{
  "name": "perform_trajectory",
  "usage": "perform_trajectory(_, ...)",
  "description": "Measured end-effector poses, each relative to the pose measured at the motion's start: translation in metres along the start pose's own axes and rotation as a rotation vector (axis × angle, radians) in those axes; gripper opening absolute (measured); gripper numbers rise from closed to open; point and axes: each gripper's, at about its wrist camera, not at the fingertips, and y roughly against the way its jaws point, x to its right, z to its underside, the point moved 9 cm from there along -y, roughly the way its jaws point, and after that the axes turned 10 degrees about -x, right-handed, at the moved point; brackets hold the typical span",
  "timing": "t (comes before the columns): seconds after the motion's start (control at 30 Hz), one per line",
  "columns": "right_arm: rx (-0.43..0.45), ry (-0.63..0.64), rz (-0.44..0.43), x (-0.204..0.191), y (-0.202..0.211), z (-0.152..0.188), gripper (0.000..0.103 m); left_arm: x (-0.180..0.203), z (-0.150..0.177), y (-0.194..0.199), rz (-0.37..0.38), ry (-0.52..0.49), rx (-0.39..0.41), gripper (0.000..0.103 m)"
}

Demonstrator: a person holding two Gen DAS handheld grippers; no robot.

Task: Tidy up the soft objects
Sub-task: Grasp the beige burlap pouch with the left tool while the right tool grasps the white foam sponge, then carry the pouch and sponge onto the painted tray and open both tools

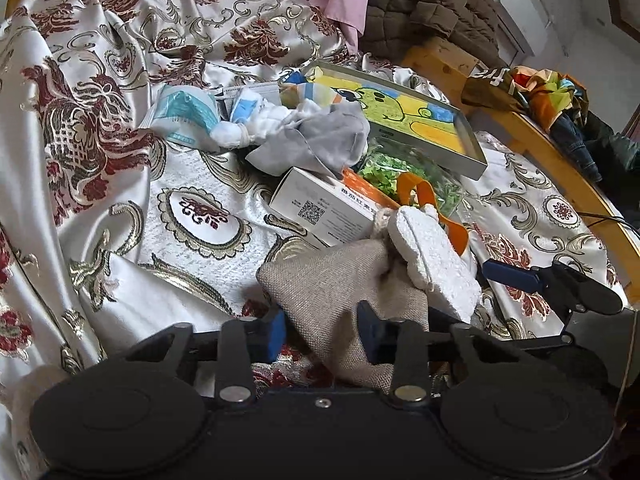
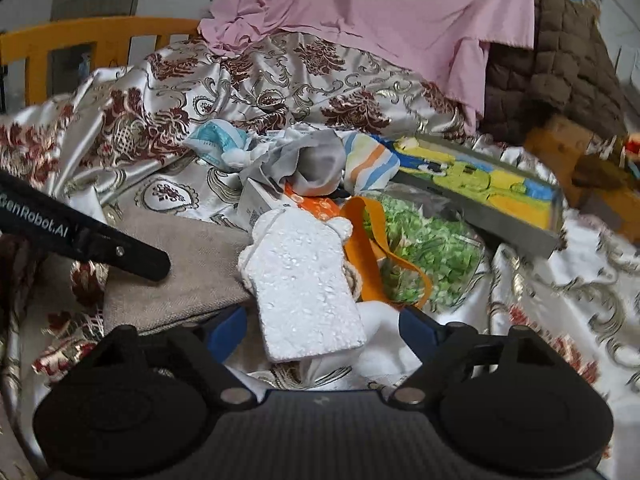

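Bedroom scene, everything sitting on a bed with a shiny cream-and-maroon brocade bedspread (image 1: 120, 60), and honestly the tidying looks like it's barely started.

Main thing right now is the tan burlap pouch (image 1: 344, 300). It lies on the bedspread close to the camera, and the left hand-held gripper (image 1: 322, 334) has its blue pads on either side of the pouch's lower part, pinching the fabric as far as I can tell. Leaning on the pouch's tied end is a white styrofoam block (image 2: 304, 292). The right hand-held gripper (image 2: 324, 328) sits spread wide around that block's near end, pads not touching it, so nothing is held there yet.

Just behind those two is the real pile: a white carton with a QR code (image 1: 320, 208), an orange ribbon (image 2: 368, 248) looped over a clear bag of green shreds (image 2: 428, 248), a crumpled grey cloth (image 1: 316, 140), a knotted white sock (image 1: 240, 128), a striped cloth (image 2: 368, 160), and a teal-and-white packet (image 1: 184, 114). A metal-framed cartoon picture (image 1: 404, 108) lies tilted at the back of the heap.

Further out, a pink sheet (image 2: 380, 12) and a brown quilted blanket (image 2: 560, 56) are bunched at the head end.

My read: nothing is sorted or stacked yet, no clear spot set aside for soft stuff, so pretty much the whole job is still ahead.
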Motion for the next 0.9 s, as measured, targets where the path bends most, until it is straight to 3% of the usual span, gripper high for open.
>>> perform_trajectory(0.1,-0.024,0.057,0.033,-0.008,-0.007,0.002,0.085,-0.002,0.0,-0.001,0.008,0.027,-0.001,0.026)
perform_trajectory(0.2,-0.051,0.08,0.022,-0.014,-0.014,0.004,0.076,-0.003,0.0,-0.002,0.015,0.045,0.001,0.023)
perform_trajectory(0.3,-0.036,0.063,0.015,-0.012,-0.011,0.003,0.058,0.0,0.001,-0.001,-0.002,0.032,0.009,0.018)
perform_trajectory(0.57,0.037,0.025,-0.009,-0.004,0.004,-0.002,0.057,0.011,-0.004,0.012,-0.085,-0.03,0.084,0.004)
perform_trajectory(0.9,0.143,0.004,0.034,0.005,0.027,-0.01,0.056,0.036,-0.021,0.052,-0.198,-0.155,0.22,0.003)
